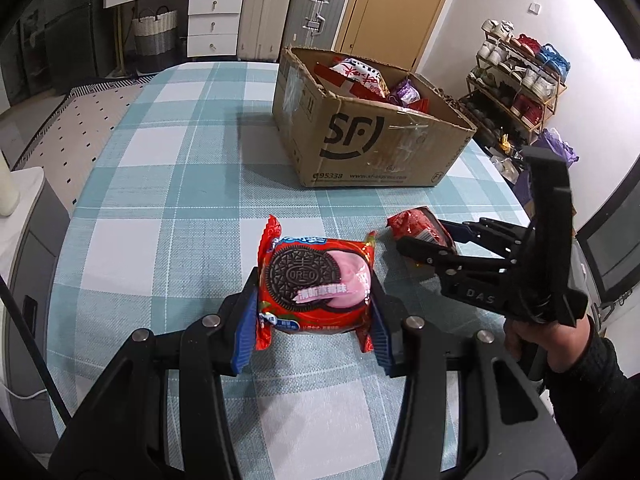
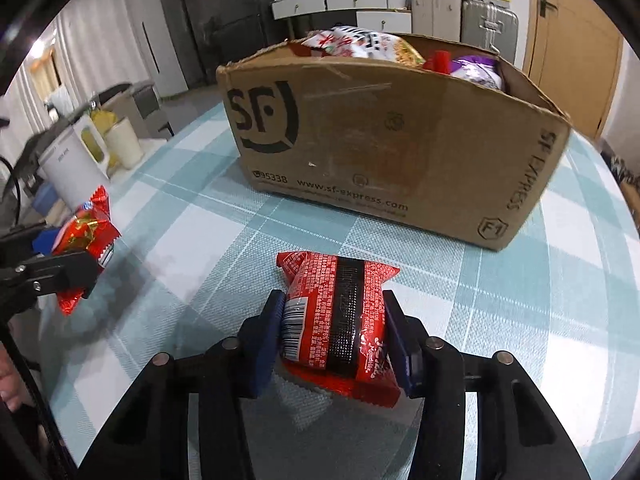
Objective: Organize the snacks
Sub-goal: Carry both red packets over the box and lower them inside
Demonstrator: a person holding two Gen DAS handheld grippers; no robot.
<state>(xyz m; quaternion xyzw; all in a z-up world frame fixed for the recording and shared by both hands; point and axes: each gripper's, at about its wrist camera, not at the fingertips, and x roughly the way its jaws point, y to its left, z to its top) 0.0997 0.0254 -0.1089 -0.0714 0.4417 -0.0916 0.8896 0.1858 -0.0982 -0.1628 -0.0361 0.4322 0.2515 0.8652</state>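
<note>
A red Oreo packet [image 1: 320, 284], face up, sits just above the checked tablecloth [image 1: 160, 168] with my left gripper [image 1: 314, 300] shut on its two sides. To its right, my right gripper [image 1: 430, 236] is shut on a second red snack packet [image 1: 416, 222]. In the right wrist view this packet [image 2: 336, 312] lies printed back up, and the blue pads [image 2: 276, 320] of the right gripper [image 2: 334, 320] press on both its sides. The Oreo packet [image 2: 86, 236] and left gripper [image 2: 68, 256] show at the left edge. An open cardboard box [image 1: 360, 136] holding several snack bags stands beyond both.
The box [image 2: 400, 140] fills the far right part of the table. A hand [image 1: 552, 340] in a dark sleeve holds the right gripper. Off the table are a shoe rack [image 1: 520, 76], suitcases [image 1: 316, 12], white drawers [image 1: 214, 20] and a white jug [image 2: 76, 160].
</note>
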